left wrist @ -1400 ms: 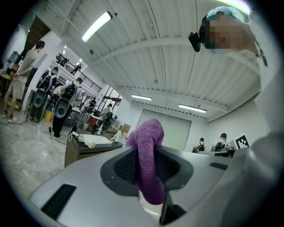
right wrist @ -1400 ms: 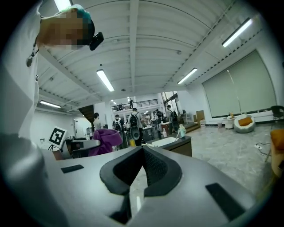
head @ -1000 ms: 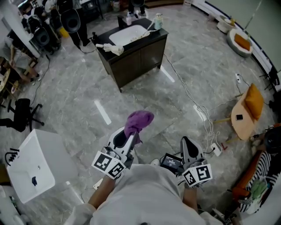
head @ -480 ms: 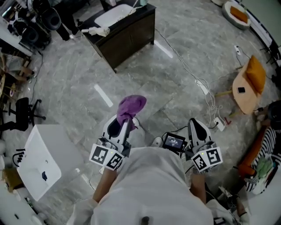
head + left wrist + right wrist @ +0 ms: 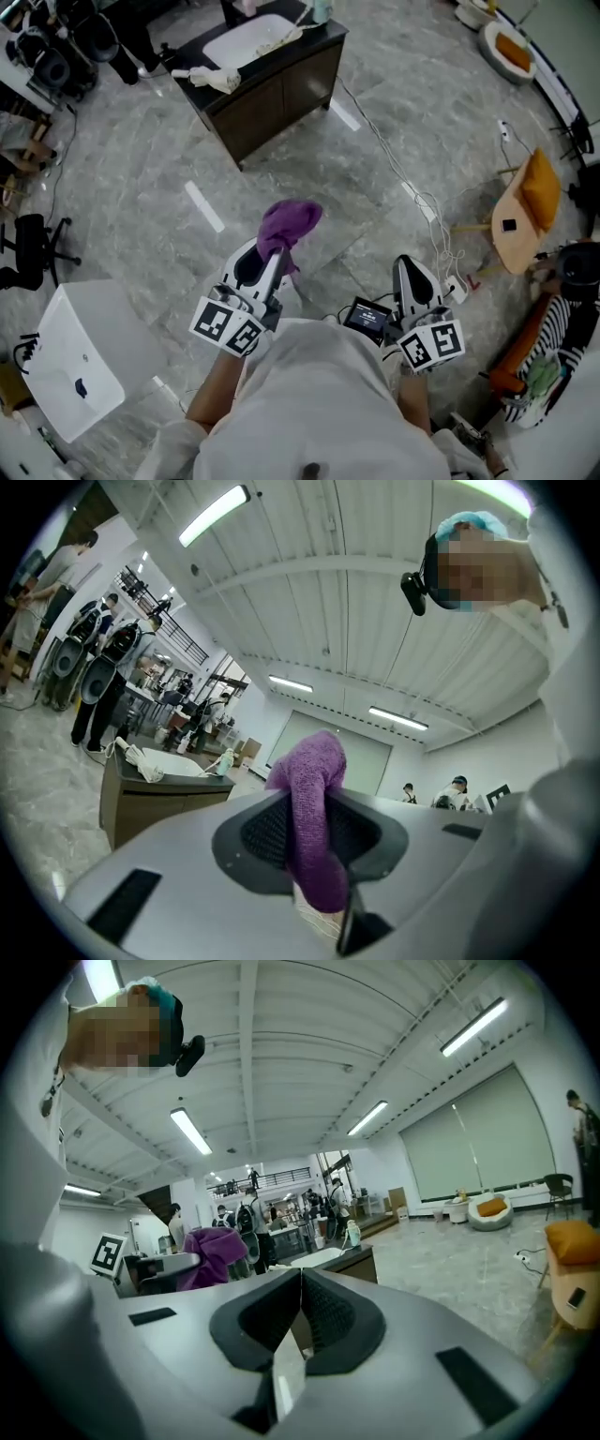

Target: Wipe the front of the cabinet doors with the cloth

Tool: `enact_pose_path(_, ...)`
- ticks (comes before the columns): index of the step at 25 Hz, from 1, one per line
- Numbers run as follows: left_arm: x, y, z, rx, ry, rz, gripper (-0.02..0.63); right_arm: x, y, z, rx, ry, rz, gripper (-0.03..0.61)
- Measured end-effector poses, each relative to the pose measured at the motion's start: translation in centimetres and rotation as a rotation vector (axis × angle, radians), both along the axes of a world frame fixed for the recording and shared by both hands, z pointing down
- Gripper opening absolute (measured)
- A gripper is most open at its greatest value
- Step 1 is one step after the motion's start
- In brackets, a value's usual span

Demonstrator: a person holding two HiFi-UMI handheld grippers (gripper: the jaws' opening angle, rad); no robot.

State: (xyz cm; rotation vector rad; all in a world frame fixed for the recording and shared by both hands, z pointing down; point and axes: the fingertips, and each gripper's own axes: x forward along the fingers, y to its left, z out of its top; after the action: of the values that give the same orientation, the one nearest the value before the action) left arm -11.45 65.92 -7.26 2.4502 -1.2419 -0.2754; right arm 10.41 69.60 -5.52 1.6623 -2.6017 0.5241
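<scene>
While the cabinet (image 5: 281, 94) stands well off across the floor, the head view shows both grippers close to the person's chest. The left gripper (image 5: 272, 255) lifts the purple cloth (image 5: 289, 223) toward the cabinet doors but far short of them. The right gripper (image 5: 411, 274) is beside it. This view hides how the fingers meet.

The left gripper view settles that: its fingers (image 5: 267, 832) are clamped on the cloth (image 5: 314, 817), which bulges above their tips. The cabinet (image 5: 150, 803) sits low beyond, with a pale rolled towel (image 5: 141, 759) on top.

The right gripper view shows its fingers (image 5: 328, 1316) pressed together with nothing between them. The cabinet (image 5: 352, 1262) lies past their tips, and people (image 5: 251, 1227) stand behind it.
</scene>
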Motion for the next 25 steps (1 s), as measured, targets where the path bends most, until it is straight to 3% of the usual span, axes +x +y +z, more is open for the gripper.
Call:
enact_pose_path(5,-3.7,-5.3,-1.6,0.055,-0.023,0.029,0.089,-2.3,-4.0,-0.9,0.025,0.044,0.049,0.027)
enact_pose_path(11,-5.8,-9.4,-0.7,0.015,-0.01,-0.01,0.089,-1.9,-7.5,-0.4,0.002,0.072,0.083,0.026)
enact_pose_path(20,1.5,-16.1,1.1,-0.019,-0.014,-0.016,0.089,3.2,-16.7,0.9,0.005,0.044,0.031,0.026)
enact_pose_path(25,7.5,-21.7,0.3,-0.012,-0.037,-0.081,0.089,8.9,-23.6,1.7,-0.01,-0.001,-0.118,0.028)
